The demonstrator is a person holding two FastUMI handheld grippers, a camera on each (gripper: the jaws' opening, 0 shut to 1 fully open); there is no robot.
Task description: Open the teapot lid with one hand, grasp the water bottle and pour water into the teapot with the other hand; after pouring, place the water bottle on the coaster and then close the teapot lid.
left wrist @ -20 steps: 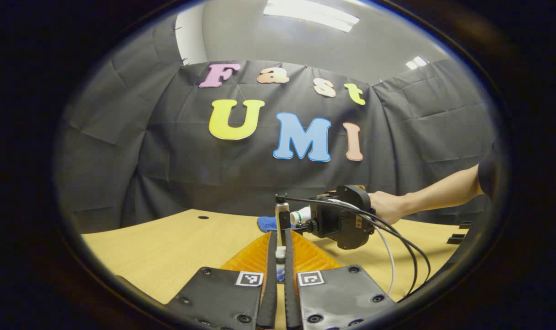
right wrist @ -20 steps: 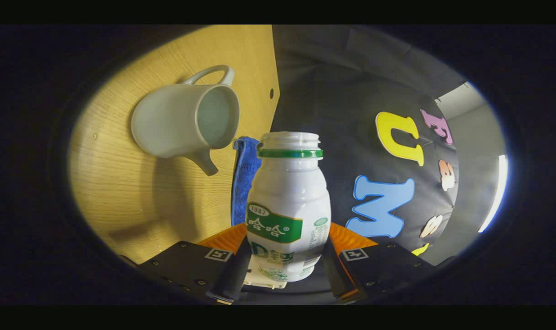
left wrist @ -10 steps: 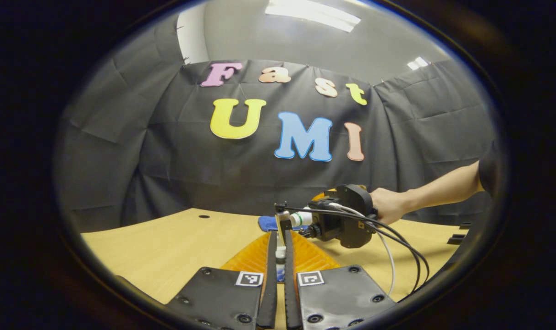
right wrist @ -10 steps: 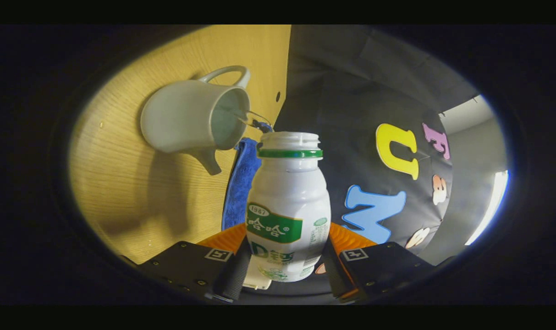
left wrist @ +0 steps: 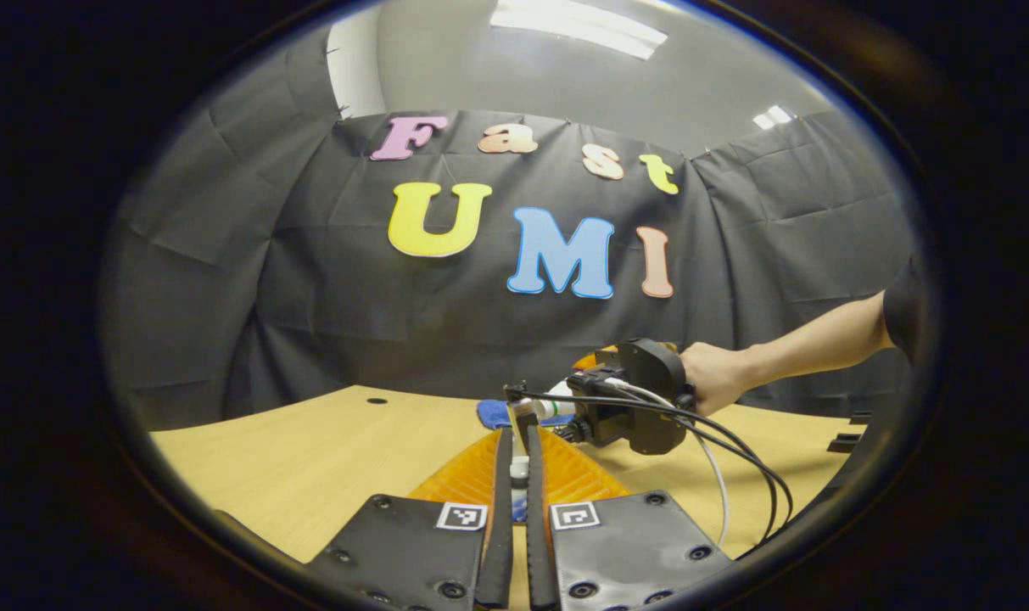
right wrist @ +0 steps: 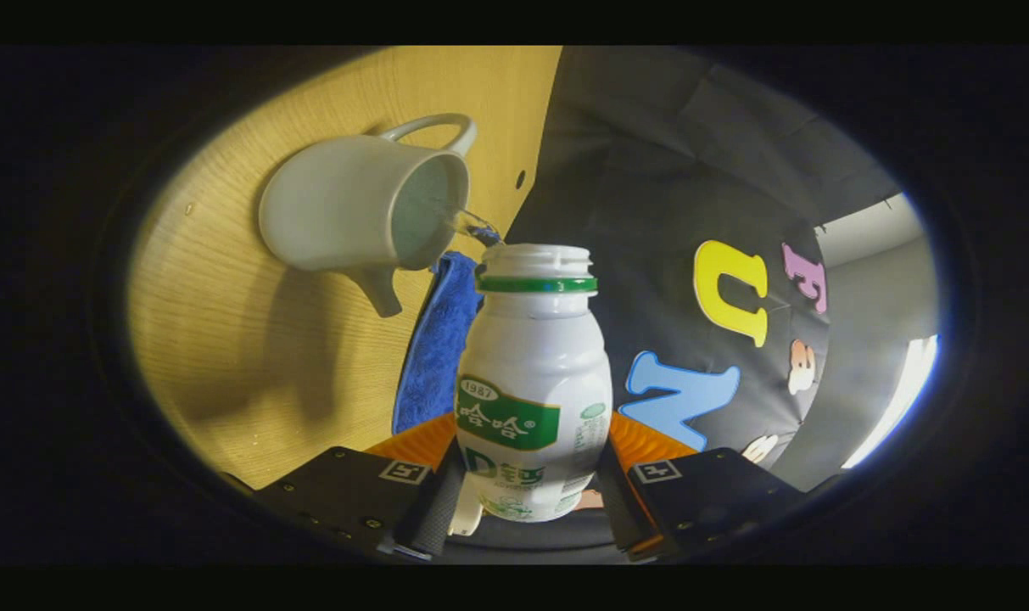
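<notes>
White plastic water bottle [right wrist: 534,382], tipped sideways and pinched by the right gripper [right wrist: 531,501], streams water into the open white ceramic teapot [right wrist: 357,208] on the wooden table [right wrist: 251,365]; the left gripper [left wrist: 518,475], fingers nearly together, pinches a small lid knob [left wrist: 520,469].

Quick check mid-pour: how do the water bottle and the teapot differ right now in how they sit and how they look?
The water bottle is clamped in the right gripper and tipped over for pouring; the teapot rests free on the wooden table. The bottle carries a green neck ring and printed label; the teapot is plain, with a handle and spout. Water leaves the bottle's mouth and enters the teapot's. Both are whitish with uncovered mouths.
</notes>
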